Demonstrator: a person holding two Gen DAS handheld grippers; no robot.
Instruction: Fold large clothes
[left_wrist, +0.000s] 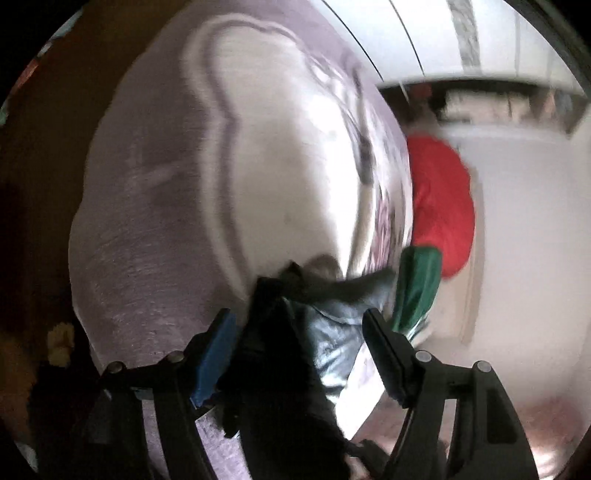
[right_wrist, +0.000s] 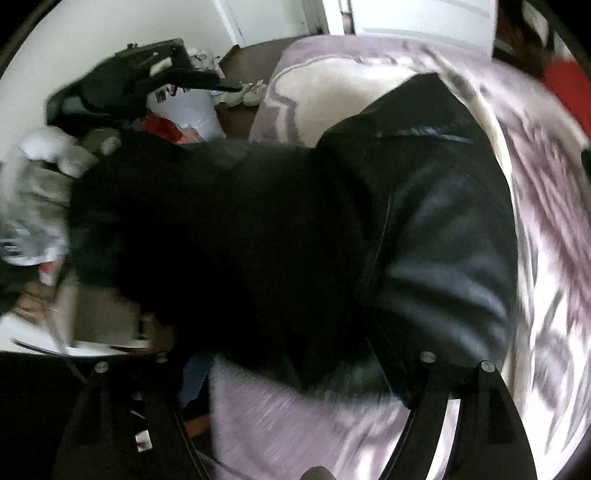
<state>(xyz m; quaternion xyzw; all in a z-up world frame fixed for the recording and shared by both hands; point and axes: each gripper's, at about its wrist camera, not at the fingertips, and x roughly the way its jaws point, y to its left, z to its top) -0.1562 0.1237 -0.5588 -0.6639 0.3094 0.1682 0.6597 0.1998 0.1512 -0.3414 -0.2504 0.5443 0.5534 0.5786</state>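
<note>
Lilac bedspread – black jacket heaped, both tools angled down, jaws apart, empty.

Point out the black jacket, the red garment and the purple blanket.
black jacket (right_wrist: 424, 221): right wrist view, on its shiny sleeve.
red garment (left_wrist: 441, 199): left wrist view, on the middle of the red cloth.
purple blanket (left_wrist: 147, 221): left wrist view, on a bare purple stretch.
</note>
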